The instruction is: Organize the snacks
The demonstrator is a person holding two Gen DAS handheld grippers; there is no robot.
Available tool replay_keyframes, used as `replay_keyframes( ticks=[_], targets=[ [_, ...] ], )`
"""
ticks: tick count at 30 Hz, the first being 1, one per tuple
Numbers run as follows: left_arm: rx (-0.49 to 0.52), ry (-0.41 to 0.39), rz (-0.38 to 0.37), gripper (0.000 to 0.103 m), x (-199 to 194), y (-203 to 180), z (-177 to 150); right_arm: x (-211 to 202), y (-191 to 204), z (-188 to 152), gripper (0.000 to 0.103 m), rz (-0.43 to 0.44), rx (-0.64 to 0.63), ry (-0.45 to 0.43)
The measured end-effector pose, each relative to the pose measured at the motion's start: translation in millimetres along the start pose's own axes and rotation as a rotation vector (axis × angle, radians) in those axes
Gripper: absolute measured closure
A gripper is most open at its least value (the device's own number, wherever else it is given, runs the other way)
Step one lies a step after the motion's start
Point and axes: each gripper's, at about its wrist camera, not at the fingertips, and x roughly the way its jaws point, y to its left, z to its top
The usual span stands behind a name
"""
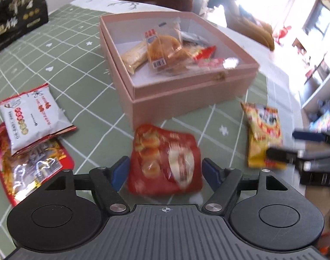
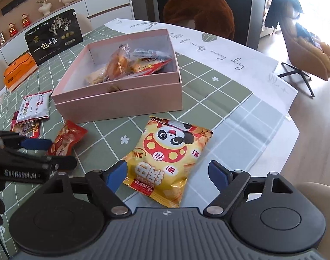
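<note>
Low, 2 tools (jaws spread): left tool [image 1: 165, 170], right tool [image 2: 167, 174]

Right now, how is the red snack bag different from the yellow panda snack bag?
The red crinkly snack bag sits between the left gripper's open fingers; the yellow panda snack bag sits between the right gripper's. The red looks smaller in the right view. Both lie outside the pink cardboard box.

Pink box [image 2: 121, 99]: matt card, smooth, paler lining inside.
Tablecloth [image 2: 219, 91]: matt green cloth, white grid print.
Yellow packet [image 2: 167, 162]: glossy printed foil-plastic, crinkled.
Red packet [image 1: 165, 160]: shiny plastic film, creased.
White packet [image 1: 33, 117]: satin foil, slight sheen.
Black box [image 2: 54, 36]: glossy card, gold print.
Left gripper [image 1: 165, 171], right gripper [image 2: 167, 173]: matt black plastic, ribbed grey body, blue pads [image 2: 116, 174], bright metal rivets.
</note>
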Motion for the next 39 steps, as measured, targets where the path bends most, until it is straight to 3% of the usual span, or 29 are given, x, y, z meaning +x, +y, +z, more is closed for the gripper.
replay_keyframes(
  ticks=[5, 8, 11, 16, 20, 24, 27, 30, 34, 38, 39],
  targets=[
    [-0.128, -0.01, -0.063, 0.028, 6, 14, 14, 2, 1, 1, 0.02, 0.003, 0.003, 0.002],
    [-0.144, -0.011, -0.016, 0.051, 4, 14, 12, 4, 0, 3, 0.019, 0.012, 0.024, 0.008],
    [-0.185, -0.007, -0.056, 0.062, -2, 19, 1, 7, -5, 5, 0.019, 0.011, 0.058, 0.021],
    [-0.195, -0.012, -0.063, 0.063, -13, 17, -19, 19, -15, 15, 0.018, 0.007, 0.112, 0.035],
    [-0.193, -0.009, -0.064, 0.063, -15, 16, -22, 37, -19, 23, 0.016, 0.06, 0.161, 0.086],
    [-0.188, -0.015, -0.05, 0.063, -17, 16, -22, 38, -6, 19, 0.015, 0.101, 0.122, 0.085],
    [-0.144, -0.084, 0.044, 0.065, -32, 7, -22, 33, 4, 11, 0.015, 0.121, 0.049, 0.088],
    [-0.073, -0.115, 0.049, 0.065, -43, -13, -19, 25, 4, 5, 0.015, 0.08, 0.022, 0.079],
    [0.13, -0.067, 0.113, 0.062, -26, -57, -20, 7, -12, 5, 0.015, 0.038, 0.057, 0.034],
    [0.244, -0.045, 0.178, 0.06, -12, -81, -30, 0, -31, 10, 0.015, 0.004, 0.1, 0.001],
    [0.263, -0.038, 0.178, 0.051, -10, -86, -31, -2, -35, 10, 0.015, -0.001, 0.11, -0.004]
  ],
)
